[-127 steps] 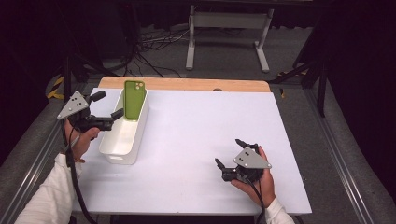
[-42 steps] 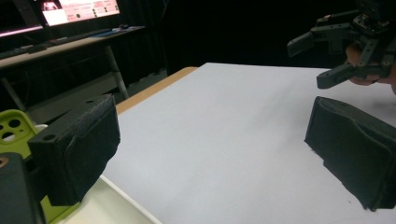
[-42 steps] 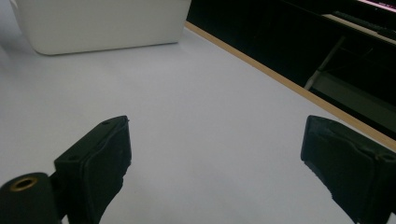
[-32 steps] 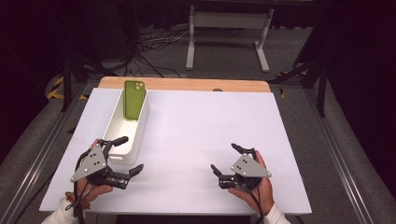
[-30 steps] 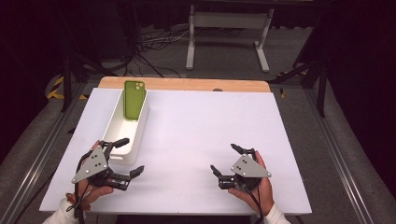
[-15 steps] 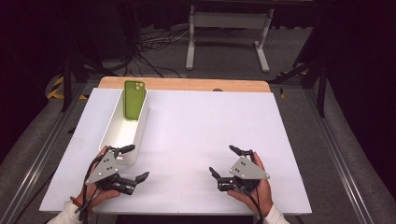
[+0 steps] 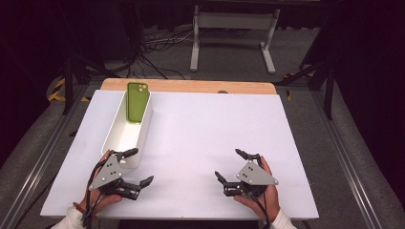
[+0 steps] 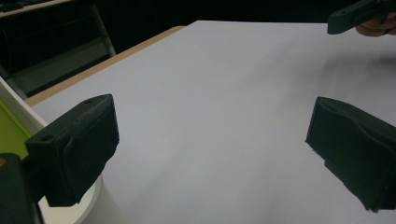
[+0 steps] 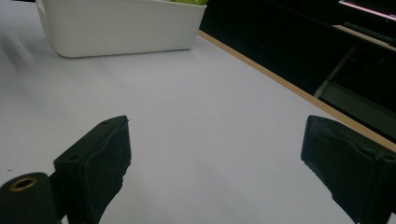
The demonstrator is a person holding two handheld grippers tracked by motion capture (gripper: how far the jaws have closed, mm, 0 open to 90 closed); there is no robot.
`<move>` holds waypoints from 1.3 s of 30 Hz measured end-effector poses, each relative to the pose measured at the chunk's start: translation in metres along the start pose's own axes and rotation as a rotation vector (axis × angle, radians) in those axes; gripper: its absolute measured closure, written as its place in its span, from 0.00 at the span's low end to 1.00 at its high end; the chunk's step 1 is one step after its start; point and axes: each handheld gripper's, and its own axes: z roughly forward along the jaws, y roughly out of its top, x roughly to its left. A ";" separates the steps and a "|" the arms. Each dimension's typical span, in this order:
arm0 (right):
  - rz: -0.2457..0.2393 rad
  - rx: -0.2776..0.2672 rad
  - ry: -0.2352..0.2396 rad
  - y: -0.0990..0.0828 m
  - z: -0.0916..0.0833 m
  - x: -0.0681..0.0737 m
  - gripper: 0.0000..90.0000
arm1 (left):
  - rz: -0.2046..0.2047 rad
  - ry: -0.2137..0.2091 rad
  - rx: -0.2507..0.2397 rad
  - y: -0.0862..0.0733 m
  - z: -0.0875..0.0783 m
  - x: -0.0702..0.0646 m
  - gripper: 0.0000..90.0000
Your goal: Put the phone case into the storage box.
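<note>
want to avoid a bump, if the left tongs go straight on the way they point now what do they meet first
Probably nothing close: the left tongs, open, point across bare white table. Along that line the right tongs sit off to one side, so the way looks free, though depth is unclear.

A white table (image 7: pixel 205 138) with a wooden far edge bears a white bin (image 7: pixel 118 140) at its left.

A long white plastic bin (image 7: pixel 125 135) stood on the left part of the white-topped table (image 7: pixel 205 129). A green smartphone (image 7: pixel 136 101) leaned inside its far end. Both grippers lay near the table's front edge, well apart.
</note>
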 end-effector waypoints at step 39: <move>0.009 0.016 0.031 0.000 0.007 0.003 0.10 | -0.010 -0.005 0.011 -0.002 0.001 0.004 0.04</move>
